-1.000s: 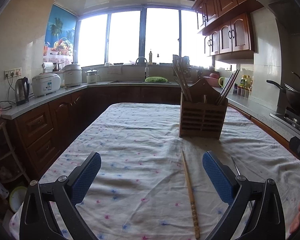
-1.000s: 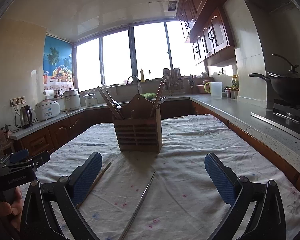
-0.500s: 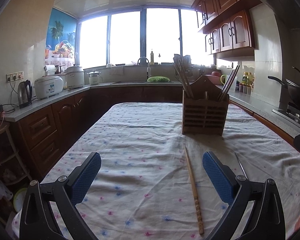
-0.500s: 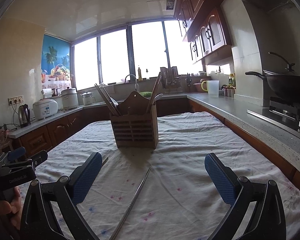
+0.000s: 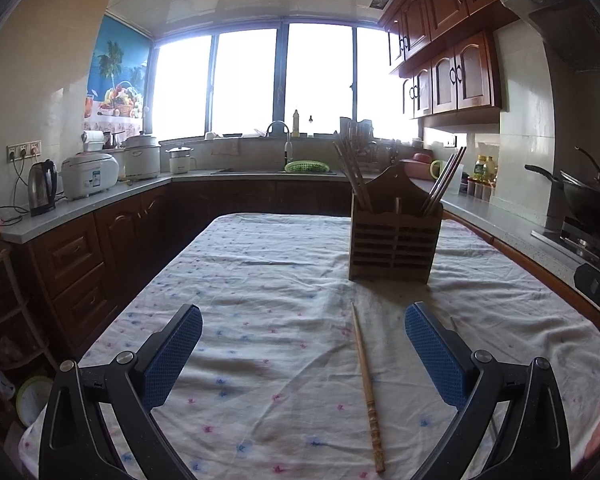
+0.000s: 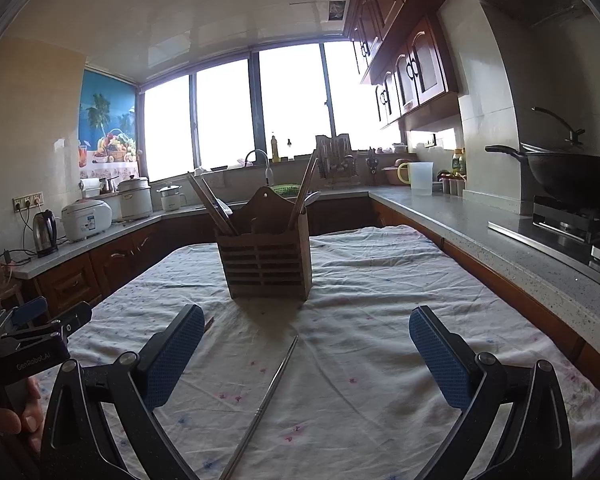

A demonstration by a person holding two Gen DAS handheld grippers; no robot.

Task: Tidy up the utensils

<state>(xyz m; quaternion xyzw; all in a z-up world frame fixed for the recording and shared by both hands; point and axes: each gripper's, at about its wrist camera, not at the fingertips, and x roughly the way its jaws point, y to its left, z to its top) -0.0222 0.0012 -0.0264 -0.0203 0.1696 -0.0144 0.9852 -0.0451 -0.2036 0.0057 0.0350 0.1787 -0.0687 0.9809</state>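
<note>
kitchen table (image 5: 260,264): wooden chopstick (image 5: 365,372) lies lengthwise between the spread left gripper (image 5: 303,354) fingers, metal chopstick (image 6: 266,400) likewise under the spread right gripper (image 6: 306,354).

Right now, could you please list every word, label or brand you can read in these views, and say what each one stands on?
"GenRobot.AI": on the body of the left gripper, seen at the left edge of the right wrist view.
The blue label on the white rice cooker: too small to read.
The labels on the bottles on the right counter: too blurred to read.
</note>
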